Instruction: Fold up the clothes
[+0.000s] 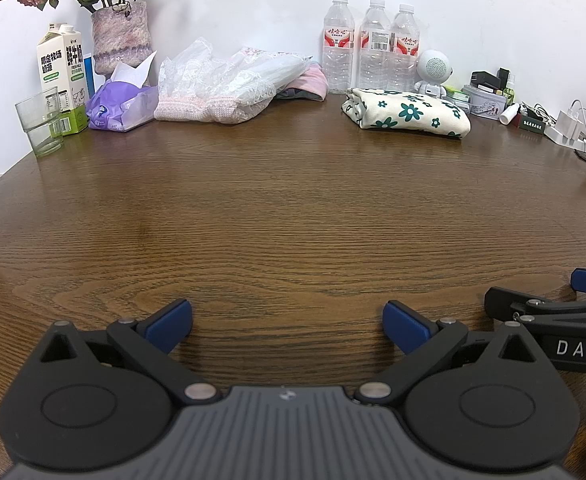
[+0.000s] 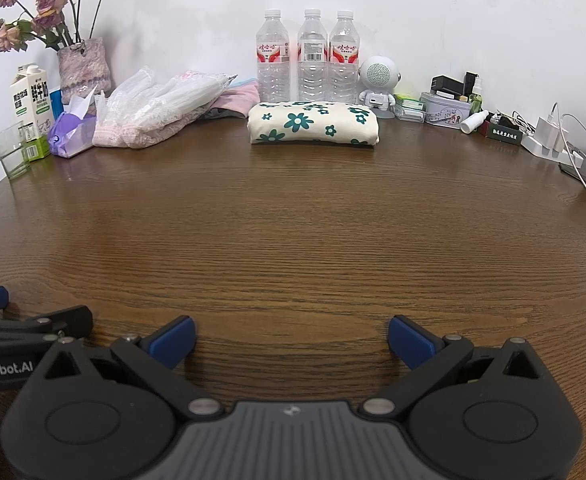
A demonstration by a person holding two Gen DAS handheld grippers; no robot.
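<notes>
A cream cloth with green flowers (image 1: 407, 114) lies folded into a neat bundle at the back of the wooden table (image 1: 293, 220); it also shows in the right wrist view (image 2: 313, 123). A heap of pink, white and lace clothes (image 1: 233, 84) lies unfolded at the back left, seen in the right wrist view too (image 2: 165, 110). My left gripper (image 1: 287, 326) is open and empty, low over the table's near part. My right gripper (image 2: 291, 342) is open and empty beside it, to its right.
Along the wall stand three water bottles (image 2: 307, 58), a white robot speaker (image 2: 379, 82), a milk carton (image 1: 61, 80), a glass (image 1: 41, 126), a flower vase (image 1: 121, 36), a purple tissue pack (image 1: 119, 106), small tins and a charger with cables (image 2: 553, 140).
</notes>
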